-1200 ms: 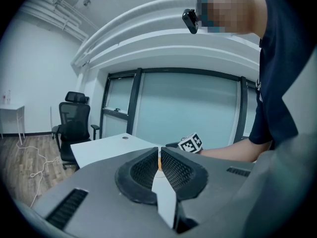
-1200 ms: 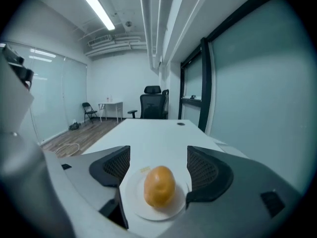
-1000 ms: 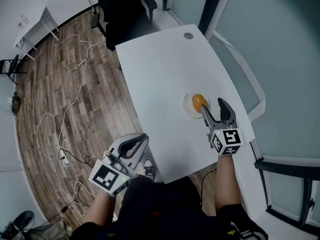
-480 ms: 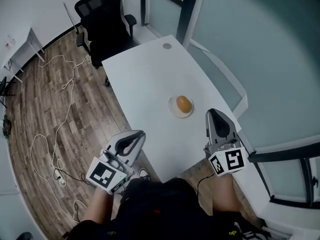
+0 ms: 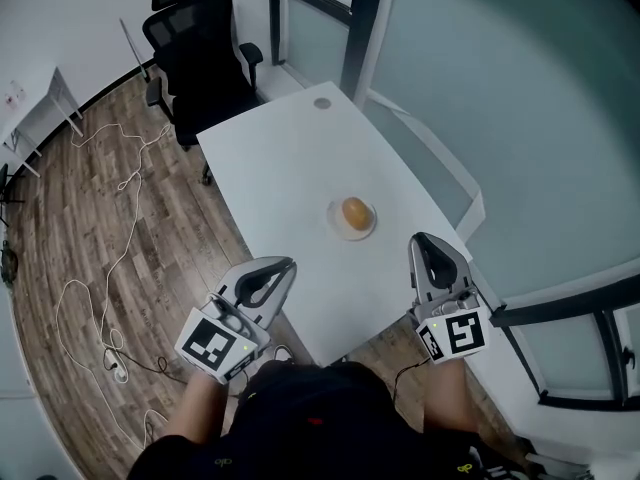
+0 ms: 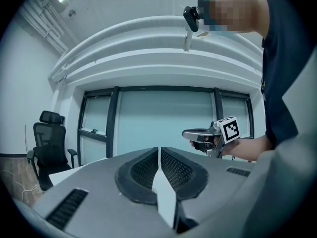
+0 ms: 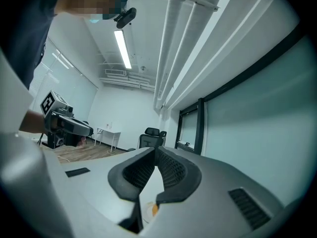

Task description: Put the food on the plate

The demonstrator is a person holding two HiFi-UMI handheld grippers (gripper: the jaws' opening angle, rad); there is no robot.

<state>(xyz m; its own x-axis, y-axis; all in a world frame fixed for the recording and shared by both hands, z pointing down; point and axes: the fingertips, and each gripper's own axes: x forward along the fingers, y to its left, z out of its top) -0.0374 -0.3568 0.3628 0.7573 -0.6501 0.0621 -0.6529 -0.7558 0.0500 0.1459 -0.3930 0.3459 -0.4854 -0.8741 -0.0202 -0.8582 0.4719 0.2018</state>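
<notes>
An orange round piece of food (image 5: 354, 211) sits on a small white plate (image 5: 337, 225) near the right edge of the white table (image 5: 290, 178). My right gripper (image 5: 432, 251) hangs shut and empty off the table's near right corner, a short way back from the plate. Through the slit under its jaws, the right gripper view shows a sliver of the plate (image 7: 147, 209) and food (image 7: 155, 209). My left gripper (image 5: 272, 277) is shut with nothing in it, at the table's near left edge. In the left gripper view, the closed jaws (image 6: 159, 150) point level across the room.
A black office chair (image 5: 205, 48) stands at the table's far end. White cables (image 5: 120, 228) trail over the wooden floor on the left. A glass partition (image 5: 480, 98) runs close along the table's right side. A small round grommet (image 5: 322, 103) sits near the table's far edge.
My right gripper has let go of the food on the plate, drawn back toward me off the table's corner and shut. The left gripper has barely moved.
</notes>
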